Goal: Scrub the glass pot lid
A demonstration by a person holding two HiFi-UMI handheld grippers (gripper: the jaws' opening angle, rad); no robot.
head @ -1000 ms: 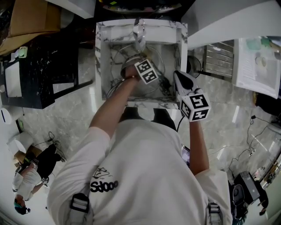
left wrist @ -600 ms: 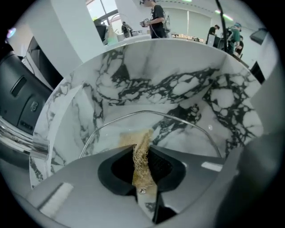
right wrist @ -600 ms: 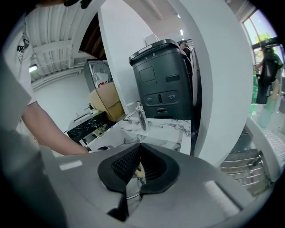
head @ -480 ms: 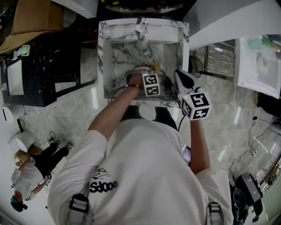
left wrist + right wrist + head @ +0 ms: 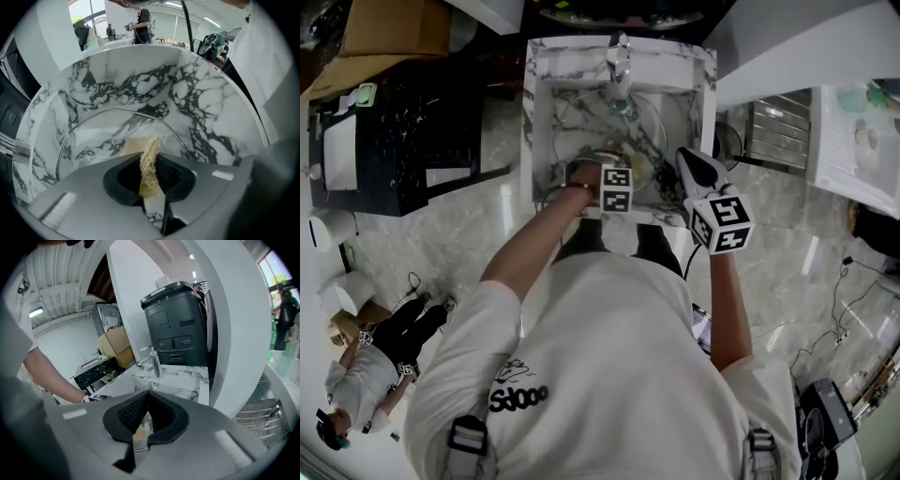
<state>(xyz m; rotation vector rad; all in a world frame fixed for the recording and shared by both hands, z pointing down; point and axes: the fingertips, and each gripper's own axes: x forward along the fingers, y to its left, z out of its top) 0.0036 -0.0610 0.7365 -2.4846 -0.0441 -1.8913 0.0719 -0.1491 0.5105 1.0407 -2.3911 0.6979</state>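
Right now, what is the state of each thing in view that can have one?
left tongs, shut on the loofah.
right tongs, shut, empty, held by the sink.
loofah, pinched, free end on the lid.
glass pot lid, inside the sink, under the loofah.
faucet, no water seen.

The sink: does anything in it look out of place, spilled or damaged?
Nothing stands out. The glass pot lid leans tilted inside the marble sink, which suits scrubbing; the left gripper pinches a fibrous scrub pad at it. No spill or crack shows.
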